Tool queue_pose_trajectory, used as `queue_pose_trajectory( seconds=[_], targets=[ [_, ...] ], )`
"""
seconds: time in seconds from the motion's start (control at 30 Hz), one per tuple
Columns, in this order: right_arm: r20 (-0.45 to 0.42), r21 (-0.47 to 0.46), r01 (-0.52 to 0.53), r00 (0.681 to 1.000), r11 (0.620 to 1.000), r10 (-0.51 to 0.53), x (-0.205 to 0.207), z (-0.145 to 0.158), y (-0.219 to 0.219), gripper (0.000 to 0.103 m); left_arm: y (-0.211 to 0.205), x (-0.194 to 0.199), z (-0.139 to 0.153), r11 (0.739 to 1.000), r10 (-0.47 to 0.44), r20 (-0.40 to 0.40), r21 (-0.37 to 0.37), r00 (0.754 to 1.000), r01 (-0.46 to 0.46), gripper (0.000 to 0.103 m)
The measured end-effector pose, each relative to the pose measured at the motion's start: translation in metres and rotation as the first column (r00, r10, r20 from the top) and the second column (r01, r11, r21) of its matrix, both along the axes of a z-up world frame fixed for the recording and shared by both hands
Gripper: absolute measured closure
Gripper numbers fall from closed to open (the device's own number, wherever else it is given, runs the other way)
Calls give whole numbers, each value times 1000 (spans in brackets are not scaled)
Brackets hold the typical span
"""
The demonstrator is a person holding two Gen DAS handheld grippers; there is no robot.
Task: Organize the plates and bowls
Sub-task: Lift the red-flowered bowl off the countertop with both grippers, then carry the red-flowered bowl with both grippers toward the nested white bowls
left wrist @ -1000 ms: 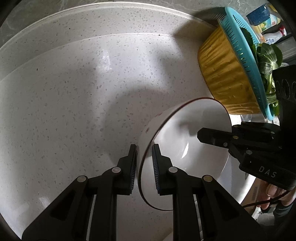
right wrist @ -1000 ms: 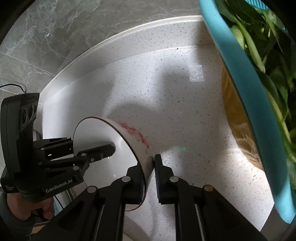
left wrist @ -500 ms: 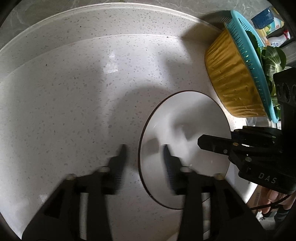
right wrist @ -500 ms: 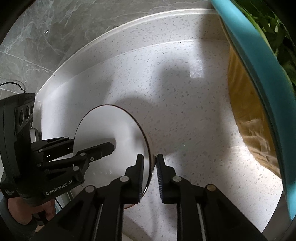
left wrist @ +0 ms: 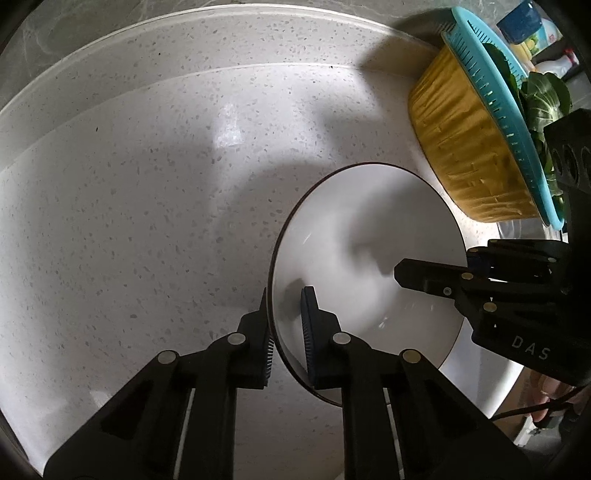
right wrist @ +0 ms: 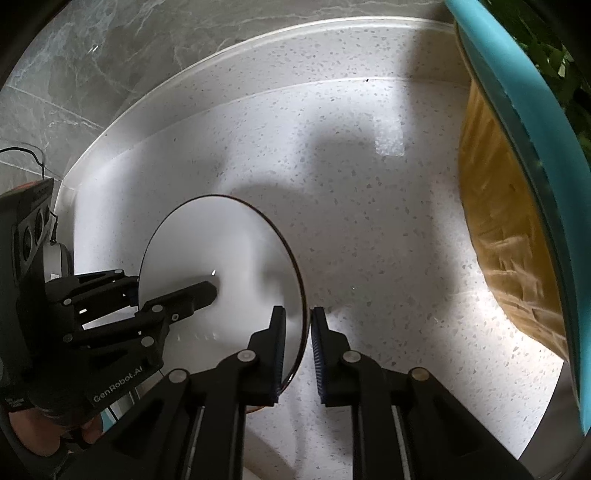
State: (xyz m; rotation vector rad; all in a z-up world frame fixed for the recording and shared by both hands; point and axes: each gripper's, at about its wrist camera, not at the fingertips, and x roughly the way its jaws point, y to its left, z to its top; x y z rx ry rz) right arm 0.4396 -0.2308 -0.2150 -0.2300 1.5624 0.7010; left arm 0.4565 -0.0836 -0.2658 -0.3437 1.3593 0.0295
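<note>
A white bowl [left wrist: 369, 258] with a thin dark rim sits mouth up over the speckled counter. My left gripper [left wrist: 286, 295] is shut on its left rim, one pad inside and one outside. From the right, one finger [left wrist: 410, 275] of my right gripper reaches into the bowl; its other finger is hidden. In the right wrist view my right gripper [right wrist: 298, 312] straddles the right rim of the bowl [right wrist: 221, 251]. Its jaws are closing on the bowl's wall. On the far rim, the left gripper's finger [right wrist: 199, 291] shows inside.
A yellow basin [left wrist: 469, 147] holding a turquoise colander [right wrist: 517, 122] of leafy greens stands close on the right. The white speckled counter [left wrist: 147, 184] has a raised back edge below a grey marble wall [right wrist: 92, 74]. Bottles [left wrist: 524, 22] stand at the far right.
The bowl has gone from tilted, with its red-marked outside showing, to level with its mouth up. My left gripper opened, then shut again on the rim.
</note>
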Motion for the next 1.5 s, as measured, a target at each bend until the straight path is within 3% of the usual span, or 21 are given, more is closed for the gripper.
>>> queue_pose_trajectory(
  seconds=[0.37,0.7,0.87,1.2,1.5],
  targets=[
    [30,-8,-10,999,1000,10,1,17,-1,89,-2,-4,9,1000,5,-16,-25,1000,-5,92],
    [5,-8,2,1000,1000,-2,-8,10,-5,91,-2,-12,8,999,15,-28,-45,1000,-17,92],
    [7,2,7,1000,1000,-7,-7,20,-8,91,-2,-13,17,998,17,-29,-61,999,-19,92],
    [6,13,-16,1000,1000,16,-16,58,-15,91,-17,-35,58,997,-19,-16,-72,1000,18,92],
    [-4,23,-64,998,998,64,-50,89,-25,90,-40,-92,93,996,-34,-20,-89,999,32,92]
  ],
)
